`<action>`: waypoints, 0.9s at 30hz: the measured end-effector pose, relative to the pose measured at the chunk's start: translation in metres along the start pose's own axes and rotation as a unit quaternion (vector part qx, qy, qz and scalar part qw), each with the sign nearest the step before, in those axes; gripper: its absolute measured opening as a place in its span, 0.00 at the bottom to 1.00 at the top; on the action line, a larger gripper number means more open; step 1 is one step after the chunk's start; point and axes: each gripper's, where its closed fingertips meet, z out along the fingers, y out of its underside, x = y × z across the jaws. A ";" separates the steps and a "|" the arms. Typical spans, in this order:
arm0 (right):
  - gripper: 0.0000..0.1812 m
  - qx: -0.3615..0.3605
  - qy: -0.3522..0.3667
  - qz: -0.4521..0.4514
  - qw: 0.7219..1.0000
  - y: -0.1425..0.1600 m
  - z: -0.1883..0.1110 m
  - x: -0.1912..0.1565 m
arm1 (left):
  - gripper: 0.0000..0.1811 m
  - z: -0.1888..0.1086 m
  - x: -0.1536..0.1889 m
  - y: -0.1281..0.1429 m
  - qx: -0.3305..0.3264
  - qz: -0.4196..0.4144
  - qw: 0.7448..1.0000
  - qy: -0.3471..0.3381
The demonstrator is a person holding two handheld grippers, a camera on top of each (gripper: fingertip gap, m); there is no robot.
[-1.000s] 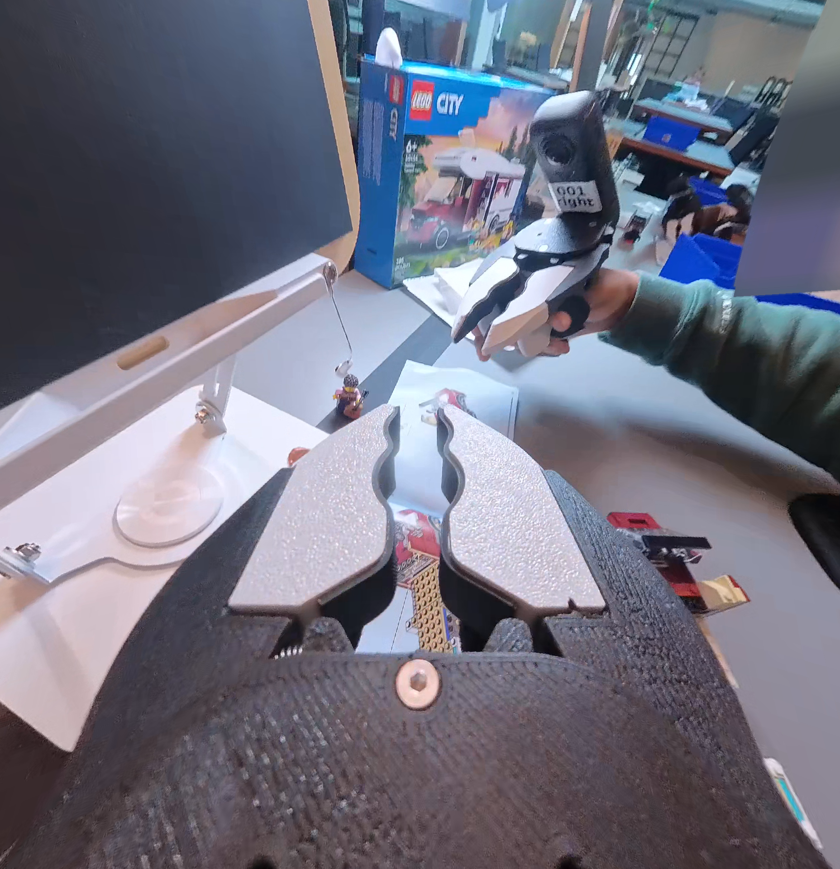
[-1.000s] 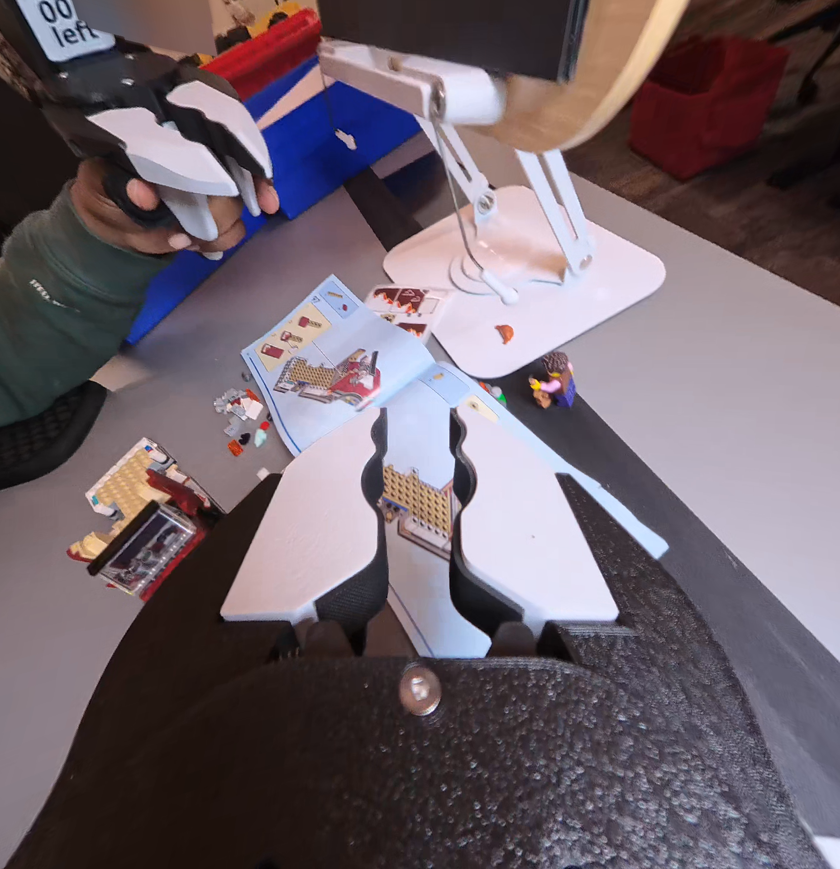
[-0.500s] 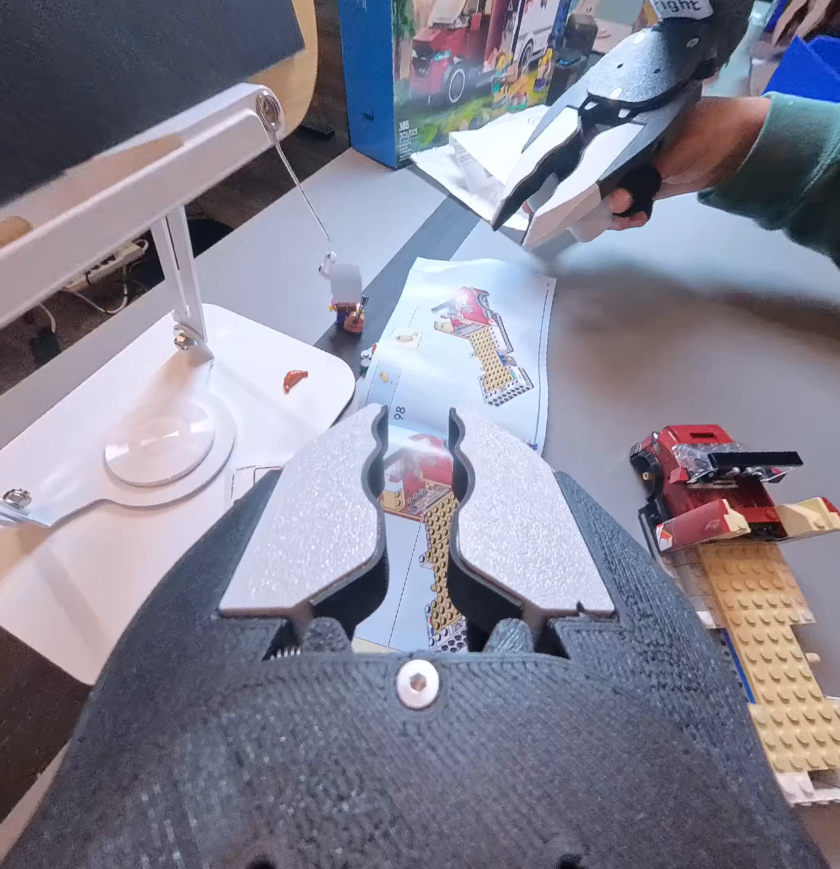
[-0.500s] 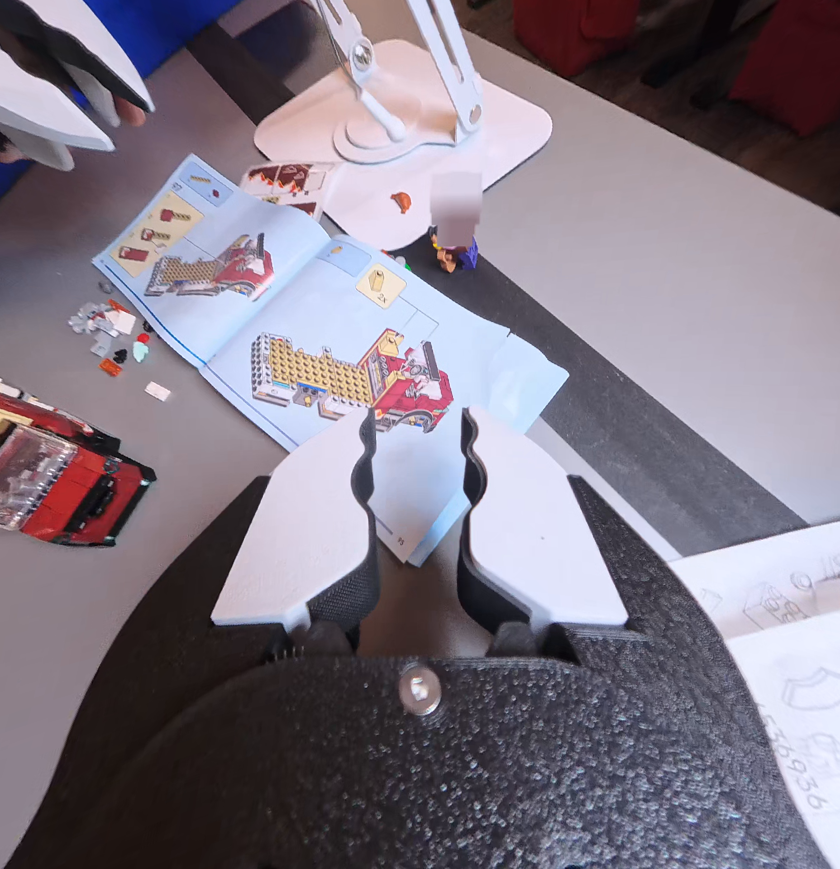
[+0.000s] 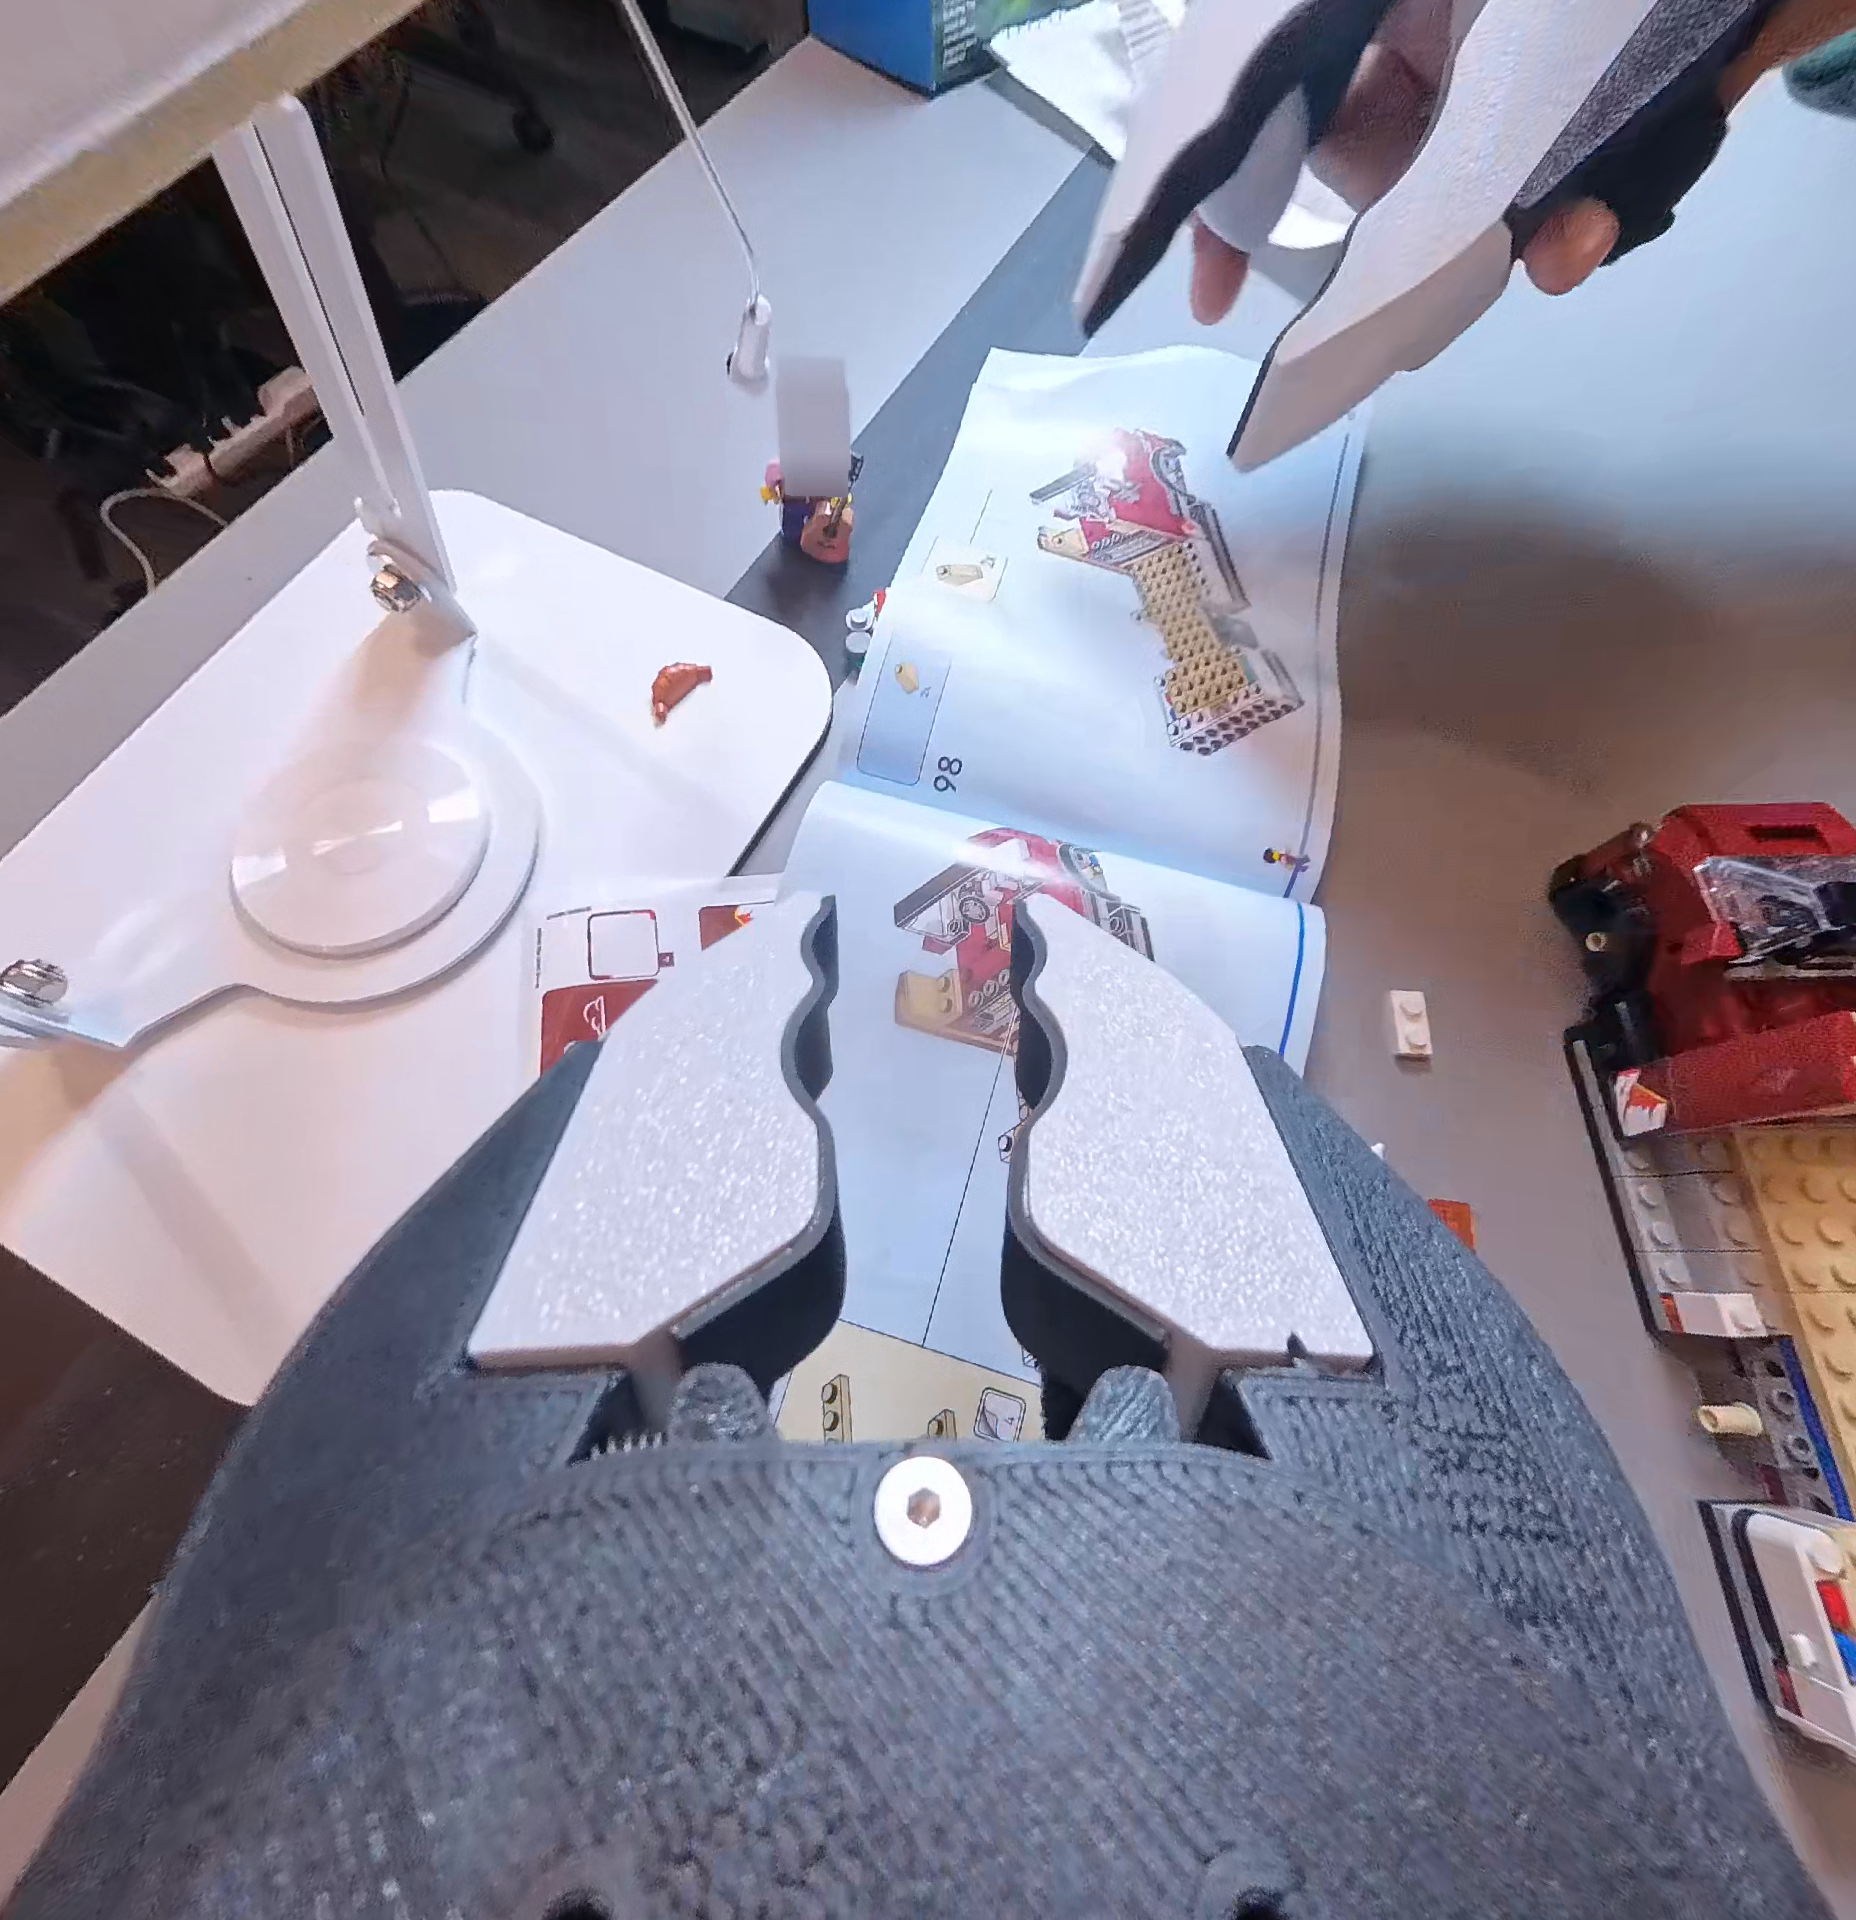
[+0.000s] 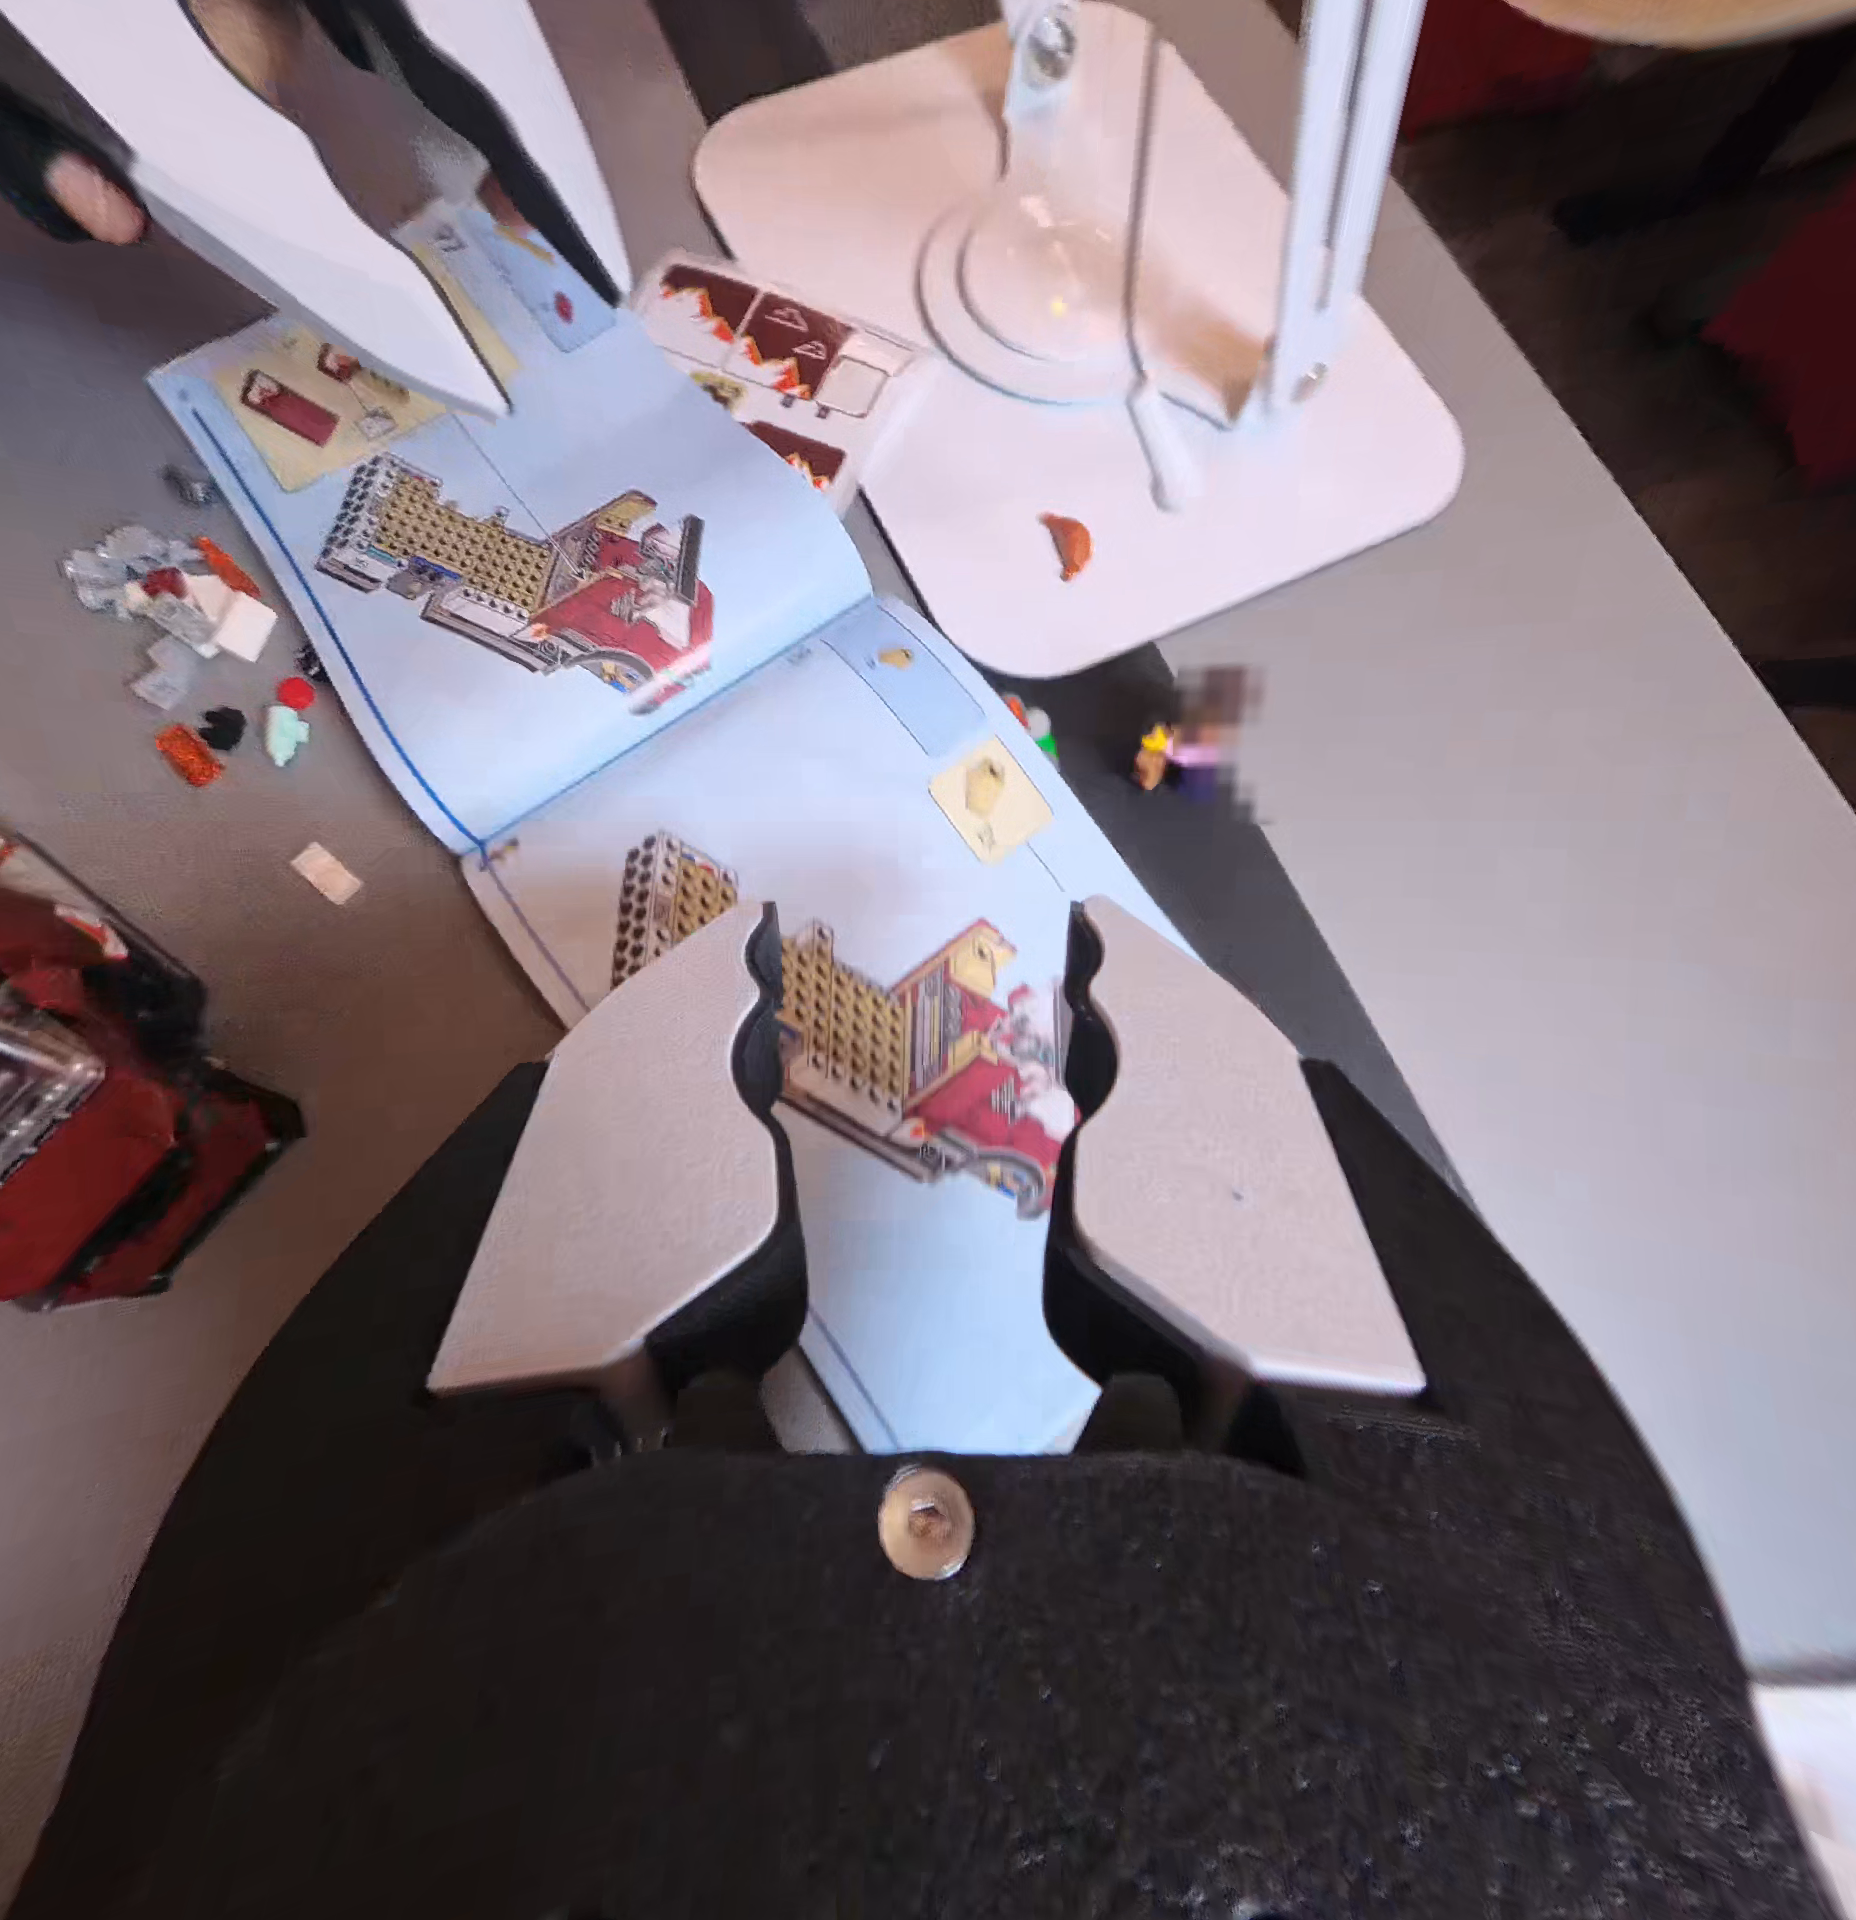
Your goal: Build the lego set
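Left wrist view first: my left gripper point(image 5: 919, 935) hangs over the open light-blue instruction booklet point(image 5: 1100, 665) with its jaws apart and nothing between them. The half-built red and tan brick camper truck point(image 5: 1734, 1049) sits at about 3 o'clock on the grey table point(image 5: 1630, 582), with a small white two-stud plate point(image 5: 1410, 1023) lying loose between it and the booklet. At 10 o'clock there's the white flat base of a stand point(image 5: 280, 935) with a tiny orange croissant piece point(image 5: 680, 686) on it, and a little minifigure holding a guitar point(image 5: 820, 514) at 12 o'clock. My right gripper point(image 5: 1163, 384) shows up at 1 o'clock, spread wide, its tips just above the far page.

Right wrist view: the right gripper is also empty, jaws apart, right over the booklet page showing the truck drawing. The truck itself is at 9 o'clock, partly cut off by the frame edge. A scatter of small loose pieces, clear, red, black and mint point(image 6: 191, 644), lies at 10 o'clock beside the booklet, and the brown sticker sheet point(image 6: 778, 343) pokes out at 12 o'clock against the stand base.

My read: I'm at the check-the-manual step, nothing picked up yet. The next move probably calls for matching the pictured part to something in that loose pile, then a careful pinch, because those bits are tiny and crowded together.
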 end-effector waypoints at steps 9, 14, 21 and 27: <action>0.41 -0.112 -0.081 -0.063 0.989 -0.002 0.065 0.004 | 0.25 0.001 -0.011 0.027 -0.044 -0.008 0.999 -0.010; 0.38 -0.155 -0.145 -0.020 0.977 0.010 0.063 0.001 | 0.27 0.000 -0.010 0.031 -0.050 -0.013 0.999 0.005; 0.10 -0.196 -0.161 -0.020 0.967 0.023 0.056 0.006 | 0.28 0.006 -0.004 0.035 -0.063 0.001 0.998 0.012; 0.02 -0.174 -0.150 -0.048 0.972 0.022 0.044 -0.001 | 0.30 0.010 0.003 0.027 -0.067 0.021 0.997 0.029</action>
